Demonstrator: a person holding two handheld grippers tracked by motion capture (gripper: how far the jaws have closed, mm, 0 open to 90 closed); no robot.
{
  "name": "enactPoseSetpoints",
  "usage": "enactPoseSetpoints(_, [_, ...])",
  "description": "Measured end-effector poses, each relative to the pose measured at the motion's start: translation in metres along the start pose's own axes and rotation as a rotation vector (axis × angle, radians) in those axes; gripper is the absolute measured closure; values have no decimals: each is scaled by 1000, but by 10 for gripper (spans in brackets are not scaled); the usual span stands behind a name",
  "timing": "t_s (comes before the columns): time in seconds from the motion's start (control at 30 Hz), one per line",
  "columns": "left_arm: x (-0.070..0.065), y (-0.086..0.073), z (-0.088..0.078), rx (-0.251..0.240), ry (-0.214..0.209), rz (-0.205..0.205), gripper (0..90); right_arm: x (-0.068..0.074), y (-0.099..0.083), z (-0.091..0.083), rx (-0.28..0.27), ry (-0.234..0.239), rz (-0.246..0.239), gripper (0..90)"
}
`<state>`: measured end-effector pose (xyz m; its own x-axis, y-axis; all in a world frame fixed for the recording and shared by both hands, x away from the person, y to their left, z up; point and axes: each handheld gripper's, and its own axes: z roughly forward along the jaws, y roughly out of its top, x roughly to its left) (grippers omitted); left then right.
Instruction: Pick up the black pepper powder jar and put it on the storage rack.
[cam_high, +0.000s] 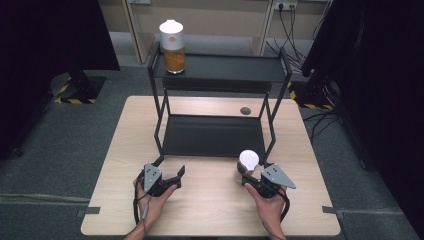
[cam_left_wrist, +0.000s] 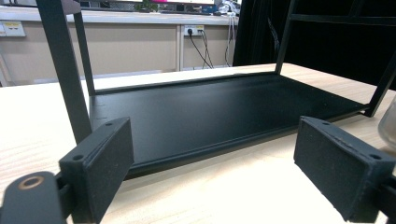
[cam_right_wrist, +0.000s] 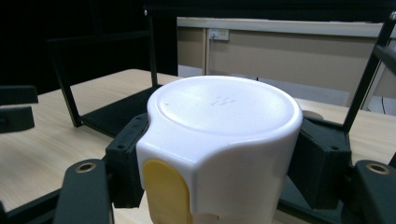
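Observation:
A jar with a white cap (cam_high: 248, 161) stands on the table just off the front right leg of a black two-tier rack (cam_high: 215, 135). My right gripper (cam_high: 247, 175) is shut on it; in the right gripper view the pads press both sides of the white cap (cam_right_wrist: 224, 135), which has a yellow tab. A second jar (cam_high: 171, 45), white-capped with orange contents, stands on the rack's top shelf at its left end. My left gripper (cam_high: 171, 167) rests low at the rack's front left corner, open, nothing between its pads (cam_left_wrist: 212, 154).
The rack's lower shelf (cam_left_wrist: 210, 112) lies bare in front of the left gripper, with upright posts (cam_left_wrist: 65, 70) at its corners. A small dark round hole (cam_high: 245, 110) sits in the tabletop behind the rack. Bare wooden table (cam_high: 210, 200) stretches between both hands.

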<state>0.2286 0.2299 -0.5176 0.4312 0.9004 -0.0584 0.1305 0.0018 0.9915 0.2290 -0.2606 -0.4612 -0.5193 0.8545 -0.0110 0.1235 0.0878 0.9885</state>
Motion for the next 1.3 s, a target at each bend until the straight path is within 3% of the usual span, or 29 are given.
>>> enactPoseSetpoints(0.57, [0,0,0,2,-1,5,115,-4,27,-3,-89,-8,-5,310])
enactPoseSetpoints(1.3, [0,0,1,2,0,1,114,-13,60,-2,-162,-25,-6,310])
